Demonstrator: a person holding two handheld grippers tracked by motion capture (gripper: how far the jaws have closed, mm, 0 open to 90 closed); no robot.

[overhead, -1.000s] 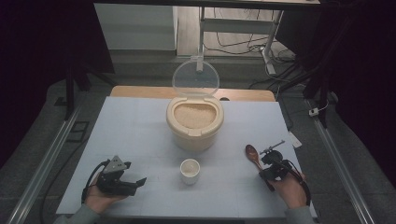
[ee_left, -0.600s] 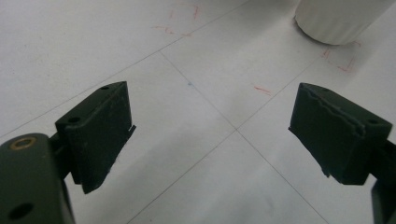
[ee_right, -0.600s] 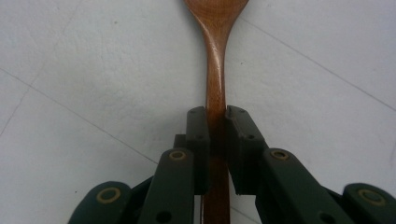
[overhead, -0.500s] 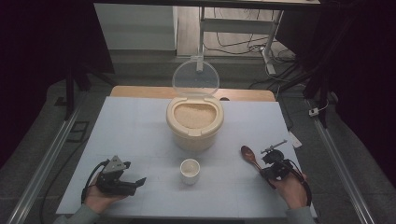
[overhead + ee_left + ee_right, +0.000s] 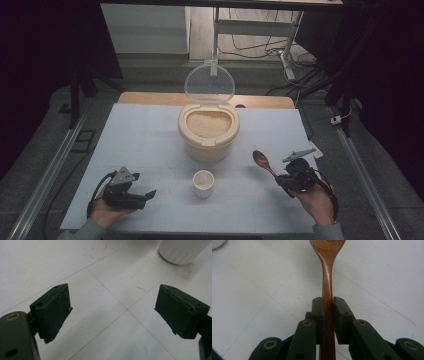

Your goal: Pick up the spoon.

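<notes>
A brown wooden spoon [image 5: 261, 160] is gripped by its handle in my right gripper [image 5: 284, 181] at the table's right front. In the right gripper view the two pads press on the spoon handle [image 5: 327, 277], and the gripper [image 5: 327, 307] holds it pointing away, just above the white table. My left gripper [image 5: 149, 193] rests at the left front, open with nothing between its fingers [image 5: 53, 310]. A cream rice container [image 5: 208, 132] full of rice stands mid-table with its clear lid [image 5: 209, 84] flipped up. A small white cup [image 5: 203, 183] stands in front of it.
The cup's base [image 5: 182, 251] shows at the top right of the left gripper view, with red marks on the table around it. The white mat [image 5: 140, 140] has faint grid lines. Metal rails run along both table sides.
My right gripper has lifted a little with the spoon and carried it slightly left, toward the container. The left gripper has stayed where it was.
</notes>
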